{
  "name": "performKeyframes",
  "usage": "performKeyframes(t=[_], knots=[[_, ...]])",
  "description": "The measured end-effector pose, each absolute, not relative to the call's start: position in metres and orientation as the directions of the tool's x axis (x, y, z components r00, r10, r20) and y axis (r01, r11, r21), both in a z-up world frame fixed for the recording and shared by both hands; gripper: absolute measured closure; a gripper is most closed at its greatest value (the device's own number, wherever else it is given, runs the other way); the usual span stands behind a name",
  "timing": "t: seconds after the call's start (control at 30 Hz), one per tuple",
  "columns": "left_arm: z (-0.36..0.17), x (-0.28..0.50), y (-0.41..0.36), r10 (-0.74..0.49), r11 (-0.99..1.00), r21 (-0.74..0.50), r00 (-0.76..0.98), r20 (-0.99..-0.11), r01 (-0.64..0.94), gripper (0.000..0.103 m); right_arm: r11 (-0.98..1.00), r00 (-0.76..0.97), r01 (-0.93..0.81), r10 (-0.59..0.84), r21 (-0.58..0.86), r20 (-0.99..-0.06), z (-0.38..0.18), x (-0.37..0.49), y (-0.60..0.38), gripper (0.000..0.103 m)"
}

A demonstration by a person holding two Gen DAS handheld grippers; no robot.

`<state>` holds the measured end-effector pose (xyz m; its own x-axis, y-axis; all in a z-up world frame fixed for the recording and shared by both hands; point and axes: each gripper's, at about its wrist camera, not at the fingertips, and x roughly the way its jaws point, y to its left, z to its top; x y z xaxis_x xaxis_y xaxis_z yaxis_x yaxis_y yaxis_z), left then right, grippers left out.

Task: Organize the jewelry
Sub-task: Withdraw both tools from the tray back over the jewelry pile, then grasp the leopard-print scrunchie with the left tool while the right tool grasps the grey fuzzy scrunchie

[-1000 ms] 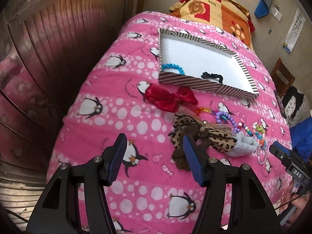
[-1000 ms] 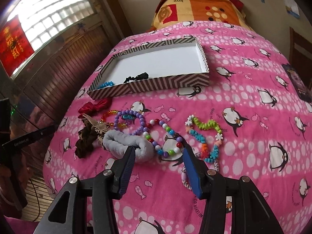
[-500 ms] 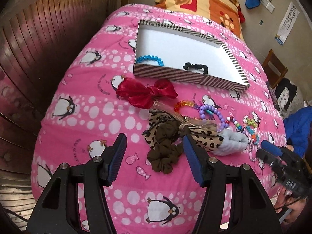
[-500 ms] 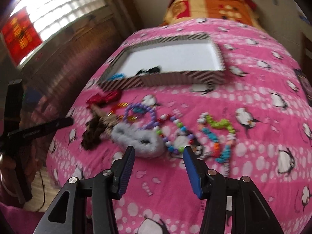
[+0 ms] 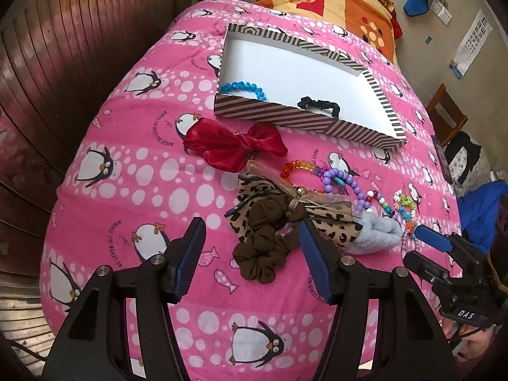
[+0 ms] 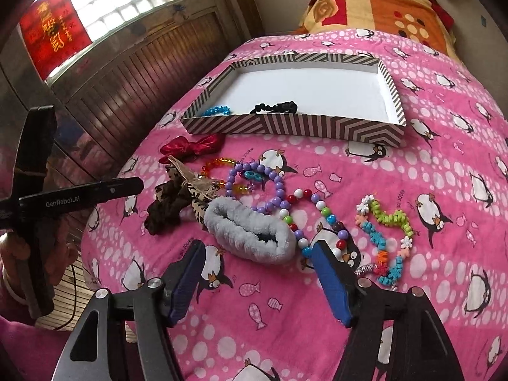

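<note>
The left gripper [image 5: 250, 247] hangs wide apart and empty over the pink penguin blanket [image 5: 133, 171], with the brown scrunchie [image 5: 265, 254] lying between its fingertips, the leopard-print bow [image 5: 320, 219] just past its right finger and the red satin bow [image 5: 233, 147] farther ahead. The right gripper [image 6: 258, 273] is likewise spread wide with nothing held, the grey fluffy scrunchie [image 6: 250, 233] just beyond the gap between its fingers and the multicoloured bead necklace [image 6: 314, 212] trailing to its right fingertip. Well ahead of both sits the striped box [image 6: 317, 125], holding a blue bead bracelet [image 5: 244, 89] and a black scrunchie [image 6: 276, 107].
</note>
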<state>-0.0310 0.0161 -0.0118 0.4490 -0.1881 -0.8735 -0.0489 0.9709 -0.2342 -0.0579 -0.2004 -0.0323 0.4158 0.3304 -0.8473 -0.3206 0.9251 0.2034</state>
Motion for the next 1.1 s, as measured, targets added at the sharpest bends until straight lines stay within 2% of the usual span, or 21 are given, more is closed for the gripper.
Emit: performKeyframes(t=[0.57,0.7,1.1], knots=[[-0.023,-0.015,0.01,-0.254,0.958,-0.287,0.401,-0.88,-0.021,0.042,0.913,0.369,-0.351,0.34,0.208,-0.865,-0.039,-0.051,-0.198,0.036],[-0.02,-0.014,0.009,-0.272,0.954,-0.3,0.419,-0.866,0.0,0.027,0.906,0.368,-0.374,0.343,0.2,-0.864,-0.04,-0.047,-0.2,0.036],[-0.039,-0.003,0.013,-0.287,0.949,-0.314,0.369,-0.884,-0.015,0.027,0.865,0.321,-0.468,0.358,0.182,-0.877,-0.052,-0.033,-0.18,0.036]])
